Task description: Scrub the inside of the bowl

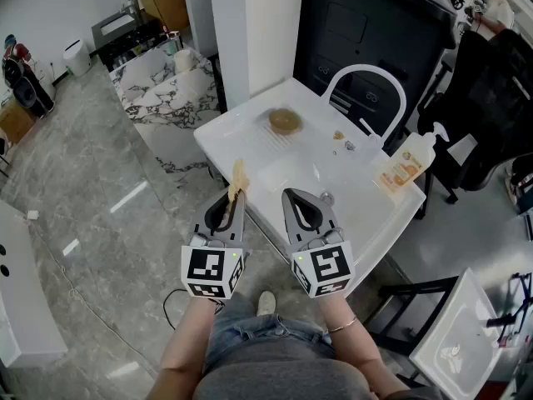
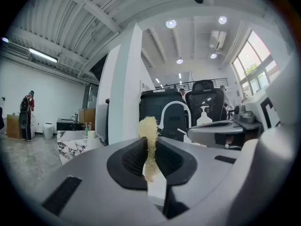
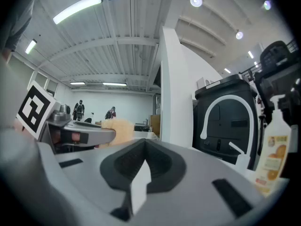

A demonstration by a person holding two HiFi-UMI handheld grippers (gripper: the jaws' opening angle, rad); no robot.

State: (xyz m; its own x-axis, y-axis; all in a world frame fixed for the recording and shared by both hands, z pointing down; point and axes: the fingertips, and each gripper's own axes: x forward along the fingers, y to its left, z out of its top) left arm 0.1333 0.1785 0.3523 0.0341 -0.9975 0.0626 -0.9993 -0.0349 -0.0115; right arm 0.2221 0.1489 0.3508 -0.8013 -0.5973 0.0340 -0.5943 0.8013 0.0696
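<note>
Scrubbing not yet begun: tool in grip, bowl untouched.
Left gripper point(image 1: 236, 192) point(image 2: 150, 142) is clamping a scrubber point(image 1: 238, 177) point(image 2: 149, 128); right gripper point(image 1: 294, 195) point(image 3: 143, 149) is sitting closed, empty. Both are hanging over the counter's point(image 1: 366, 215) near edge, well apart from the bowl point(image 1: 285, 122) at the far side. The whole scrub seemingly remains.

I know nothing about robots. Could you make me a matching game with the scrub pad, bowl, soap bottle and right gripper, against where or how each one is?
Things:
1 scrub pad
2 bowl
3 soap bottle
4 right gripper

Places or states:
A shut, nothing in it
B far side of the sink top
C pinched in the left gripper
D right of the tap

Pairs: 1-C, 2-B, 3-D, 4-A
</note>
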